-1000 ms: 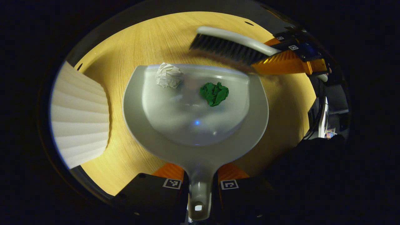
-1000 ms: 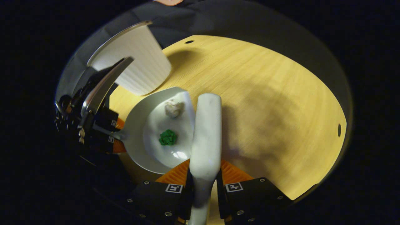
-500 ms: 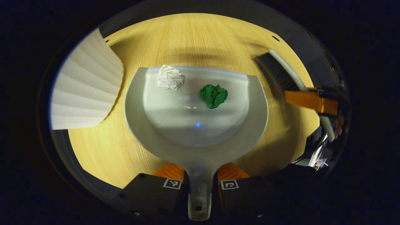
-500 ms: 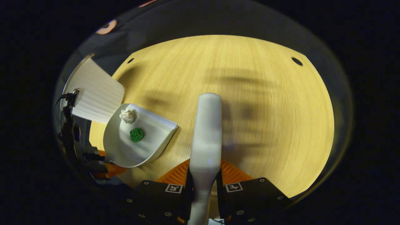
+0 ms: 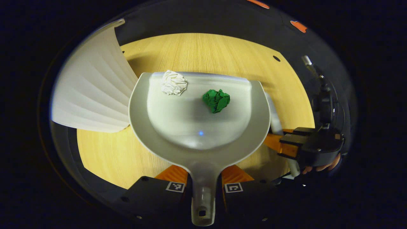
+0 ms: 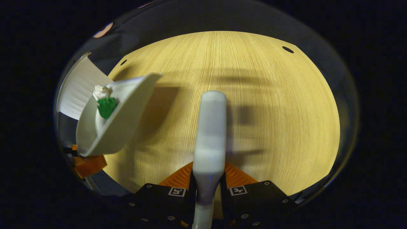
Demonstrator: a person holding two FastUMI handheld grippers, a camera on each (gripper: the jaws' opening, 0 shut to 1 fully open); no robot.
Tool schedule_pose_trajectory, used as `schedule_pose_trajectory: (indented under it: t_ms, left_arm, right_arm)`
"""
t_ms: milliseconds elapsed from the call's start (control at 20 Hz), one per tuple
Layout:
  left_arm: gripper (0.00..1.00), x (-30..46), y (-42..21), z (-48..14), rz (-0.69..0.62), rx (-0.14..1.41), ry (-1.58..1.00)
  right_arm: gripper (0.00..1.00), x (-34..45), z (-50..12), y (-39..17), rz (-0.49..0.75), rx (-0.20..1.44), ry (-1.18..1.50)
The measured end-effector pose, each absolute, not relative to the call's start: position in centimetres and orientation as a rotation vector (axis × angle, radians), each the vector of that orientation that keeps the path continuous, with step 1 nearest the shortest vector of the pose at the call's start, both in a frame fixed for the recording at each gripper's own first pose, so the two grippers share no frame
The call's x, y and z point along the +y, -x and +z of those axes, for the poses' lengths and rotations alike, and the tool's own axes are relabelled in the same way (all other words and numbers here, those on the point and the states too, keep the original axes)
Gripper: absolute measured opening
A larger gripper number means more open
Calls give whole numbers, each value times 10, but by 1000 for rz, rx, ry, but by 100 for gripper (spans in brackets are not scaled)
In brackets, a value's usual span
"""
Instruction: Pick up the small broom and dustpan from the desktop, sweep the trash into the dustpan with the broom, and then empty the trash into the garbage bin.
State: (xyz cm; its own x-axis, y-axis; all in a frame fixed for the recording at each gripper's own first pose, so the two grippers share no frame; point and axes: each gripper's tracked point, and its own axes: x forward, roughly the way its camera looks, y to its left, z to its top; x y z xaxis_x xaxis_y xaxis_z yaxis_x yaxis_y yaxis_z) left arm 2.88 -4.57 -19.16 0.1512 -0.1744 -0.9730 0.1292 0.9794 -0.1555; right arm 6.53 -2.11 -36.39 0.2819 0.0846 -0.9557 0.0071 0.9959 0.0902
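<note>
The left claw (image 5: 203, 187) is clenched on the handle of the pale grey plastic dustpan (image 5: 200, 140), carried above the wooden tabletop (image 5: 210, 51). A crumpled white paper ball (image 5: 173, 82) and a crumpled green paper ball (image 5: 217, 100) sit near its open far lip, so a forward tilt could roll them out short of the white ribbed garbage bin (image 5: 92, 95) at the left. The right claw (image 6: 208, 190) grips the white-backed small broom (image 6: 210, 127).

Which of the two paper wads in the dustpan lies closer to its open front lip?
The white paper wad, right at the dustpan's front lip near the bin; the green paper wad lies farther back toward the handle.
</note>
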Motion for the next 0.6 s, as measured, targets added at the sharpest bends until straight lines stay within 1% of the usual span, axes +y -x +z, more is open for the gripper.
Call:
schedule_pose_trajectory:
  t_ms: [200,400,500,600]
  left_arm:
    - [31,-38,-29,-162,-260,1283,41]
    - [30,-32,-34,-150,-305,1211,47]
    - [30,-25,-44,-136,-303,1189,59]
    - [30,-12,-57,-126,-264,1162,67]
  right_arm:
    - [35,-22,-362,-63,59,1289,-63]
    - [35,-19,-366,-59,85,1289,-41]
    - [35,-19,-369,-58,98,1295,-35]
    - [35,-18,-370,-57,109,1298,-25]
